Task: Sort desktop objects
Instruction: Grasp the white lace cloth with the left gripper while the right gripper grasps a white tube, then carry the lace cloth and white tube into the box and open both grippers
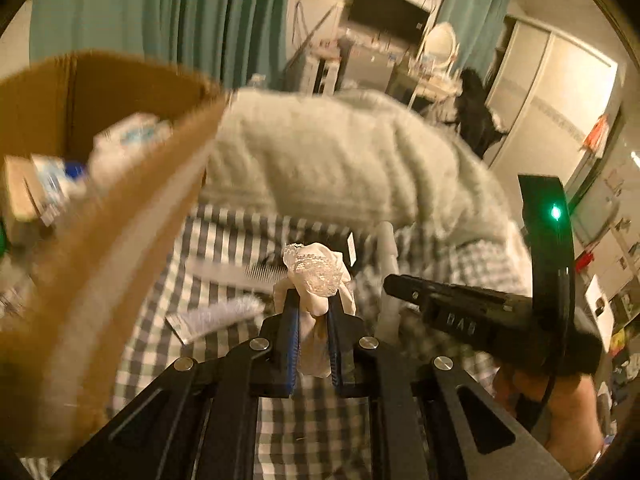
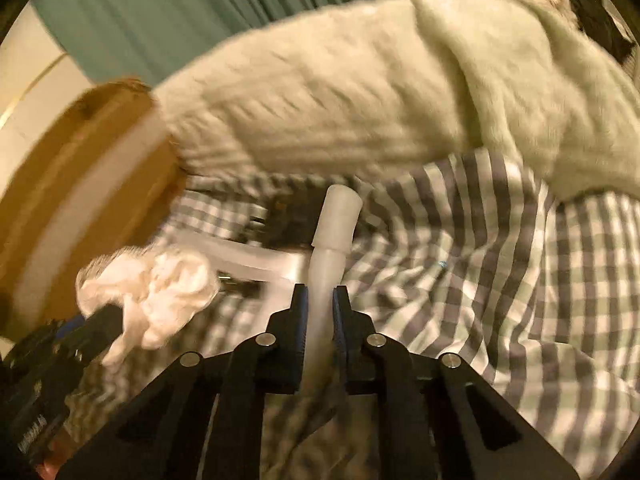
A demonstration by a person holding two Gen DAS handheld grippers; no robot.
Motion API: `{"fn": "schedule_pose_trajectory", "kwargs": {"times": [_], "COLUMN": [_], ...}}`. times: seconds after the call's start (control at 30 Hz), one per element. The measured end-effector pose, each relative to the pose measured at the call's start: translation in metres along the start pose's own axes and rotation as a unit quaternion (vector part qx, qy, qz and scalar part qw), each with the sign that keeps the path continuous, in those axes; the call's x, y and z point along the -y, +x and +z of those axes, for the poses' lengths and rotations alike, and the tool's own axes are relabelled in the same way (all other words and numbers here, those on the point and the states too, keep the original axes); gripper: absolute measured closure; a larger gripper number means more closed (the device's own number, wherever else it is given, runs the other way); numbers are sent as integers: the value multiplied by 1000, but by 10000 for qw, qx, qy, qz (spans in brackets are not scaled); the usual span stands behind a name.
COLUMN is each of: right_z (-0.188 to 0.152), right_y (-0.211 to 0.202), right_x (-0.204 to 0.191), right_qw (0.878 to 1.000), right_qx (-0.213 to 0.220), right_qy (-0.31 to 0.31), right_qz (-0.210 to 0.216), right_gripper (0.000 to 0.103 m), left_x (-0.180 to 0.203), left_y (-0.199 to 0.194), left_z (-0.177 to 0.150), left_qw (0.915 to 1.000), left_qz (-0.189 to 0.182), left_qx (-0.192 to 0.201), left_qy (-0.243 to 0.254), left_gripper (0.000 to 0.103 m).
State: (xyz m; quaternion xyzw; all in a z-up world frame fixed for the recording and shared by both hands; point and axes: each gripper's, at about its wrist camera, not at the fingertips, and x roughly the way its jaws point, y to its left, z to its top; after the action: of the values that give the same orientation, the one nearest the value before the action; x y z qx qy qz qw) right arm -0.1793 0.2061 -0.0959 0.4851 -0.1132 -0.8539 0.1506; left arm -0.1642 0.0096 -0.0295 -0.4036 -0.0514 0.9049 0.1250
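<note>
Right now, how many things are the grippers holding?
2. A white lacy cloth is pinched in the left gripper, and a white plastic tube is in the right gripper, both above the checked bedsheet.

Right gripper [image 2: 320,300], jaws closed on a white tube [image 2: 326,264], above a checked bedsheet [image 2: 500,280]. At left, the left gripper [image 2: 96,324] holds a white lace cloth [image 2: 160,288], beside a cardboard box [image 2: 80,200]. Behind: fluffy blanket [image 2: 360,80].

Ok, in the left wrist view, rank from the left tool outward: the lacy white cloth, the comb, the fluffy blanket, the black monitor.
1. Lacy white cloth: clamped in the left tool.
2. Comb: just beyond, slightly left, on the checked sheet.
3. Fluffy blanket: farther up the bed.
4. Black monitor: far back, upper right.
</note>
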Motion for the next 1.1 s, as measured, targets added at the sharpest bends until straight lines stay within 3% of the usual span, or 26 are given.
{"fn": "schedule_pose_trajectory", "kwargs": {"times": [0.23, 0.37, 0.57, 0.73, 0.83, 0.87, 0.9, 0.97, 1.1], "right_z": [24, 41, 67, 82, 85, 86, 89, 91, 101], "right_y": [-71, -106, -134, -110, -82, -74, -67, -66, -73], "right_x": [-53, -103, -183, -240, -249, -248, -247, -241, -216], "right_qw": [9965, 9892, 9786, 9710, 9709, 9716, 9729, 9756, 9805], "right_qx": [581, 859, 947, 795, 630, 578, 557, 575, 720], "right_qy": [-590, -1172, -1624, -1973, -1964, -1933, -1880, -1762, -1533], "right_qz": [85, 194, 839, 1094, 1215, 1237, 1227, 1178, 995], "right_gripper": [92, 92, 92, 88, 84, 81, 78, 66, 63], "left_x": [1, -19, -84, -127, -138, -139, -140, -139, -132], "left_y": [-71, -106, -127, -118, -109, -106, -106, -106, -106], "left_z": [50, 77, 89, 84, 81, 80, 79, 77, 77], "left_qw": [9973, 9935, 9875, 9850, 9856, 9856, 9847, 9822, 9850], "left_qz": [-77, 293, 897, 1185, 1218, 1246, 1312, 1406, 1208], "left_qx": [725, 1103, 1210, 1056, 966, 957, 978, 1073, 1025], "left_qy": [12, -28, -464, -677, -664, -624, -606, -629, -682], "left_gripper": [91, 91, 90, 90, 70, 50, 36, 26, 25]}}
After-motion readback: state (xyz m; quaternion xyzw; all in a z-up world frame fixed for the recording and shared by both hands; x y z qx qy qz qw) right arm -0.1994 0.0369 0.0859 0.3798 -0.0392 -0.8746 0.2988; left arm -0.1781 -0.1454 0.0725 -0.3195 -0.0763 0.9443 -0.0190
